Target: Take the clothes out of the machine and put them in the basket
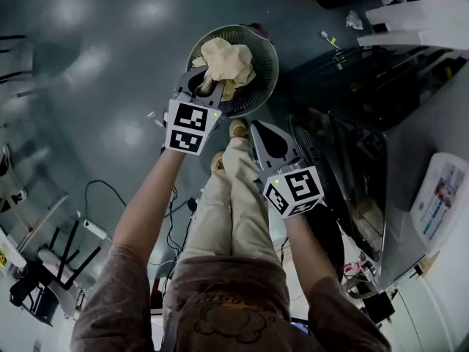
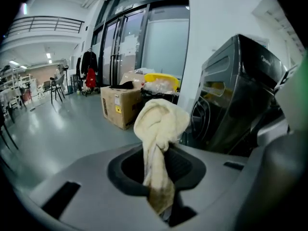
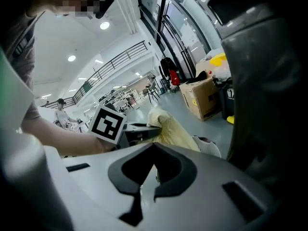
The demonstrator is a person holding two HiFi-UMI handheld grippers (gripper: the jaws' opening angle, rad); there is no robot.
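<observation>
Two hand-held grippers are pictured from above over a glossy grey floor [image 1: 110, 64], with a round mesh basket [image 1: 270, 63] set at twelve o'clock from the person's shoes. The left gripper [image 1: 203, 86] is held at the basket's seven o'clock rim, its jaws clamped tight on the lower end of a cream cloth [image 1: 229, 59]. The rest of the cloth is bunched in a loose heap inside the basket's mouth, covering its left half; whether it rests on the bottom cannot be made out. In the left gripper view the cloth is seen pinched between the two grey jaws and rising past their tips in a soft, folded knot. The right gripper [image 1: 258, 130] is carried at four o'clock from the basket, well apart from the cloth, beside the person's beige trousers [image 1: 234, 196]. Its jaws are drawn together, and nothing is held between them. The dark front-loading machine [image 2: 236, 100] is placed at three o'clock in the left gripper view, next to a white pillar. A cardboard box [image 2: 118, 107] is seen on the floor at nine o'clock from the cloth, in front of tall glass doors.
</observation>
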